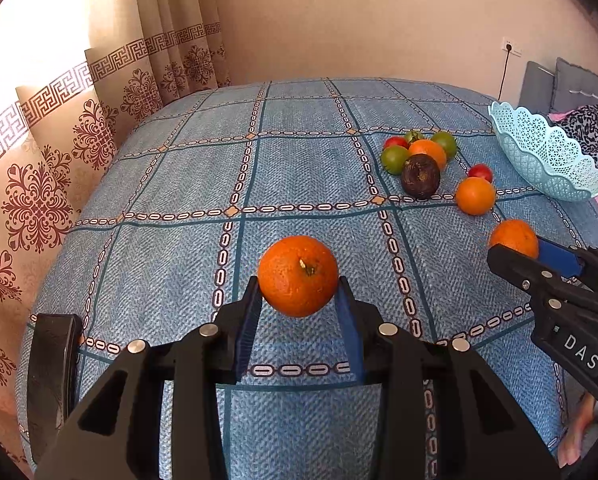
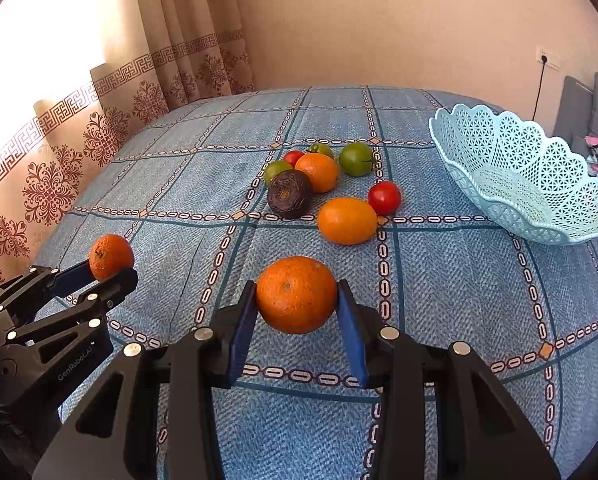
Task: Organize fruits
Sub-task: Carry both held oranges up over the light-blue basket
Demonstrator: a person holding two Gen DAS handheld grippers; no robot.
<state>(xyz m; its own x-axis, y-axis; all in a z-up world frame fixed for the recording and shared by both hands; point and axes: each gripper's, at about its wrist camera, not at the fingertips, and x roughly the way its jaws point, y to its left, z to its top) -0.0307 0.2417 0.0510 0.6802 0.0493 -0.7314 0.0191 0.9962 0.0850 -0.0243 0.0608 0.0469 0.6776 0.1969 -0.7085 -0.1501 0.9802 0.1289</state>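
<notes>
Left gripper [image 1: 298, 300] clamped on orange [image 1: 298, 276]; right gripper [image 2: 297, 304] clamped on second orange [image 2: 296, 294]. Both held above tablecloth [image 2: 219, 184]. Basket [image 2: 519, 184] empty, far right, nearer right gripper; likely goes first.

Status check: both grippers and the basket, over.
Left gripper shut on orange. Right gripper shut on second orange. Basket empty, path clear.

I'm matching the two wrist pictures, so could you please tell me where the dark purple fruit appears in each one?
Left wrist view: the dark purple fruit lies right of centre, at the front of the fruit cluster.
Right wrist view: the dark purple fruit lies near the centre, at the cluster's left front.
Shared landmark: the light blue basket, at the right in both.
</notes>
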